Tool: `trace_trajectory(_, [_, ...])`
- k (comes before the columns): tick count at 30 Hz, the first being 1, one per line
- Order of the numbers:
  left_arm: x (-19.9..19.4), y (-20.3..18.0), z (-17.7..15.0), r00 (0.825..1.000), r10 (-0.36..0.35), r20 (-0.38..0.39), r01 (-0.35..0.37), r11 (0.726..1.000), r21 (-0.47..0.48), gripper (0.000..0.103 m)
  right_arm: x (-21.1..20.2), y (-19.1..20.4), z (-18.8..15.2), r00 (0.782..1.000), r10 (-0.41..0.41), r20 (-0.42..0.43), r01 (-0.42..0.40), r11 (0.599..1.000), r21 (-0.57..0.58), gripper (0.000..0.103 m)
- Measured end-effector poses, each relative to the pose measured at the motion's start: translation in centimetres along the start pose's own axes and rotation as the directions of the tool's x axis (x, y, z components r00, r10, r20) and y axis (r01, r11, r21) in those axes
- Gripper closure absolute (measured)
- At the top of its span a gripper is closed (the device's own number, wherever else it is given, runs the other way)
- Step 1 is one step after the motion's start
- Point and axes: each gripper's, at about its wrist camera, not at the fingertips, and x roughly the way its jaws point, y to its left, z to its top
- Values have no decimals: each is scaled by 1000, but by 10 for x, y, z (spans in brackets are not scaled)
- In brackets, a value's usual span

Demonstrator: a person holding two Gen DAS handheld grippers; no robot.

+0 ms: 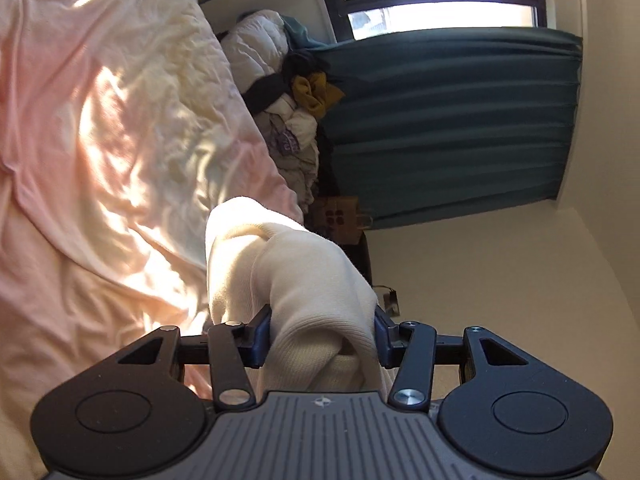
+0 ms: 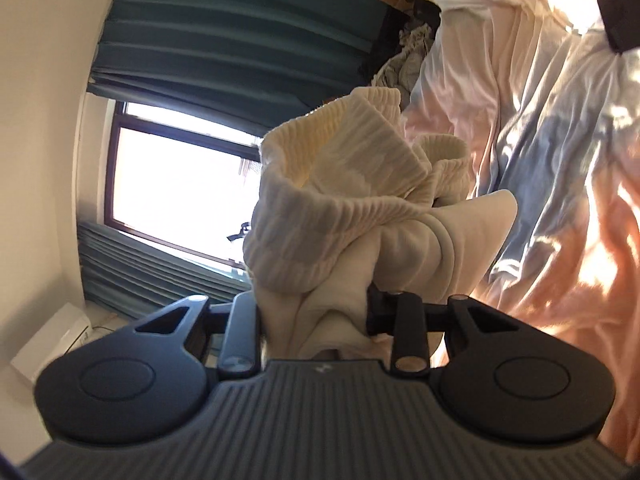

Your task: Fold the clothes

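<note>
A cream knitted garment (image 1: 296, 280) is bunched between the blue pads of my left gripper (image 1: 322, 332), which is shut on a thick fold of it. In the right wrist view the same cream garment (image 2: 344, 200) shows its ribbed hem or cuff, and my right gripper (image 2: 316, 312) is shut on another bunch of it. Both views are rolled sideways, with the pink and cream bedsheet (image 1: 100, 140) behind the cloth. The rest of the garment hangs out of sight below the grippers.
A pile of other clothes (image 1: 288, 100) lies at the bed's far end beside teal curtains (image 1: 448, 120) and a bright window (image 2: 176, 184). A brown paper bag (image 1: 340, 220) stands by the wall. A dark object (image 2: 620, 16) pokes in at the upper right.
</note>
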Motion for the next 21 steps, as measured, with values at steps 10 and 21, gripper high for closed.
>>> trace_trajectory(10, [124,-80,-119,963,-113,-244,134,989,70,52,-139,-3,87,965,0,264,7,1000,-27,69])
trace_trajectory(21, [301,-126,-297,832,-99,-547,190,975,113,53,-287,-74,154,804,-79,589,64,997,47,69])
